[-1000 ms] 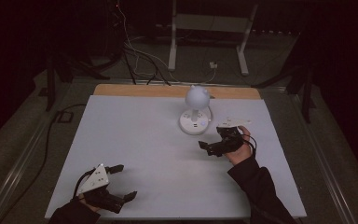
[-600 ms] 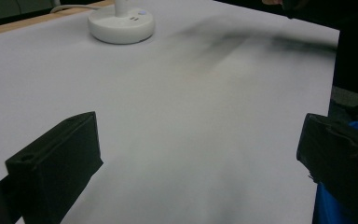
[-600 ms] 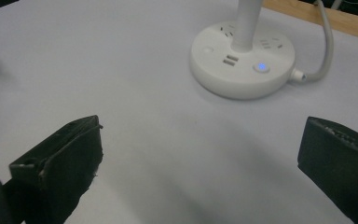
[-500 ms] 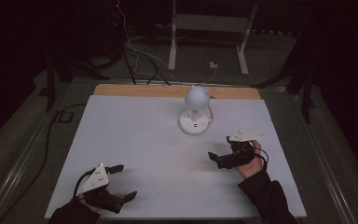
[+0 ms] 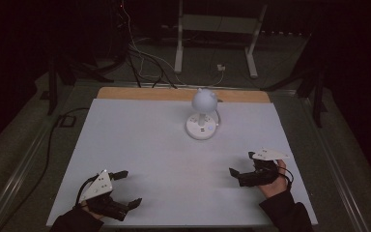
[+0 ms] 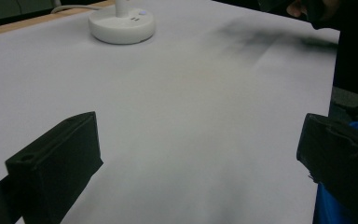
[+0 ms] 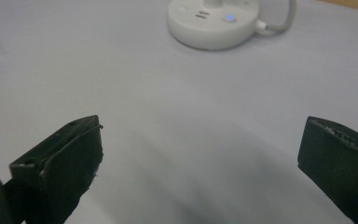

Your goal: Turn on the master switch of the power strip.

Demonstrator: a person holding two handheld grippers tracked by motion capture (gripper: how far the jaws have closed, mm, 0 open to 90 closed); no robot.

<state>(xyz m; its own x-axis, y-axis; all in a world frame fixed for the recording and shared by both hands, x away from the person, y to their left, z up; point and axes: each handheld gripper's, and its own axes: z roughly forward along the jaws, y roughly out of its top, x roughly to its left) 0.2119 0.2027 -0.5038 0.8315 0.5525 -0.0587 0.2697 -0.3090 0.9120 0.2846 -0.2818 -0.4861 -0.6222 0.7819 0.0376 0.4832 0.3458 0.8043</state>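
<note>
White lamp (image 5: pixel 202 116) stands well beyond the right hand-held gripper (image 5: pixel 244 170).

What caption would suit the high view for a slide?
Two open grippers, left and right, rest near the front of a white table, with a white desk lamp standing beyond them.

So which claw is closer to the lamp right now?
The right claw, at the table's right side, sits nearer the white lamp. The left claw waits farther off at the near left corner.
</note>
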